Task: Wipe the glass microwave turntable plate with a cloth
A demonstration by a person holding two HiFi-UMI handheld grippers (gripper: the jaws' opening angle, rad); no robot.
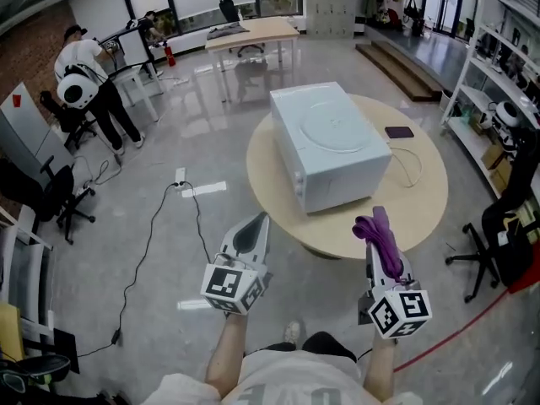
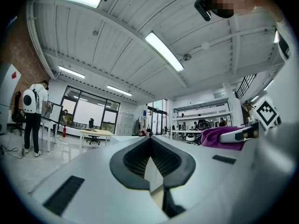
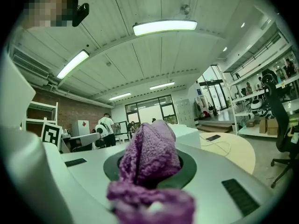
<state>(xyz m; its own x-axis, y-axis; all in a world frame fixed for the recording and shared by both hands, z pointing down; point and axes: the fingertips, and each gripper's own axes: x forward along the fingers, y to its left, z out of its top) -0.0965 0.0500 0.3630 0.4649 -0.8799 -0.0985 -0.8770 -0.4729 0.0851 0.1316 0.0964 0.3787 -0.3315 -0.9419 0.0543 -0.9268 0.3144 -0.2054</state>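
Note:
A white microwave (image 1: pixel 325 163) sits on a round beige table (image 1: pixel 422 201) ahead of me. On its top lies a faint round disc, apparently the glass turntable plate (image 1: pixel 336 126). My right gripper (image 1: pixel 381 241) is held in front of the table's near edge, shut on a purple cloth (image 1: pixel 377 226) that bunches up out of the jaws (image 3: pixel 150 155). My left gripper (image 1: pixel 257 222) hangs over the floor left of the table, jaws together with nothing in them (image 2: pixel 151 141). Both grippers are well short of the microwave. The cloth (image 2: pixel 223 136) also shows in the left gripper view.
A dark phone (image 1: pixel 399 132) and a white cable (image 1: pixel 411 169) lie on the table right of the microwave. A black cord (image 1: pixel 156 218) runs across the floor at left. Office chairs (image 1: pixel 494 243) stand right and left. A person (image 1: pixel 89 78) stands far left by desks.

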